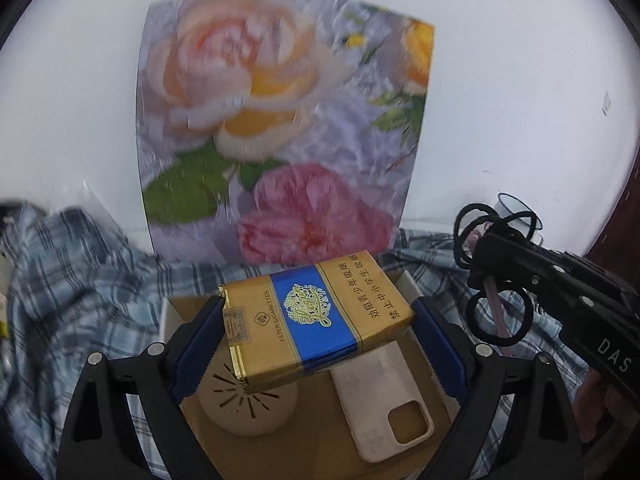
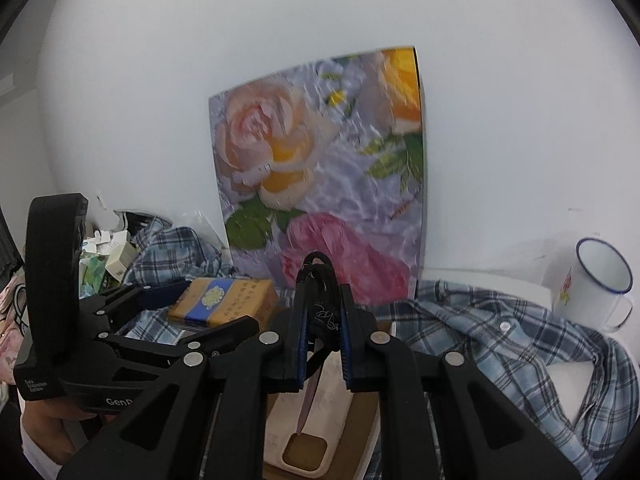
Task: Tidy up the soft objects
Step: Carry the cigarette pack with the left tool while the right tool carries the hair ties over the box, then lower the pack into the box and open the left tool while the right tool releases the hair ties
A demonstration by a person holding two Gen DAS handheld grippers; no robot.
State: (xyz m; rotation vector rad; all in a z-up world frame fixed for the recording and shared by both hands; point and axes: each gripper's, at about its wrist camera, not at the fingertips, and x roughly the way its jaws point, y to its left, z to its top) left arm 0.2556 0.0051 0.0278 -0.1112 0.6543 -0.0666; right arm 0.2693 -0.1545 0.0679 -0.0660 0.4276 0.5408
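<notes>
While left tool [image 1: 320, 344] clamps cigarette pack [image 1: 316, 316] (over box [image 1: 420, 376]), right tool [image 2: 324, 344] pinches hair ties [image 2: 320, 312].

Pretty cramped in here. The cardboard box [image 1: 320, 432] is sitting right under both grippers, and a phone case [image 1: 384, 396] and a round white disc [image 1: 248, 404] are taking up most of its floor, leaving bare cardboard mainly at the near edge. A plaid shirt [image 2: 500, 344] is bunching up around the box on both sides. A floral board [image 1: 280, 128] is leaning on the wall straight behind, blocking anything going forward. An enamel mug [image 2: 596, 288] is standing off to the right, and paper clutter [image 2: 108, 256] is piling up far left. Overhead it's looking wide open.
</notes>
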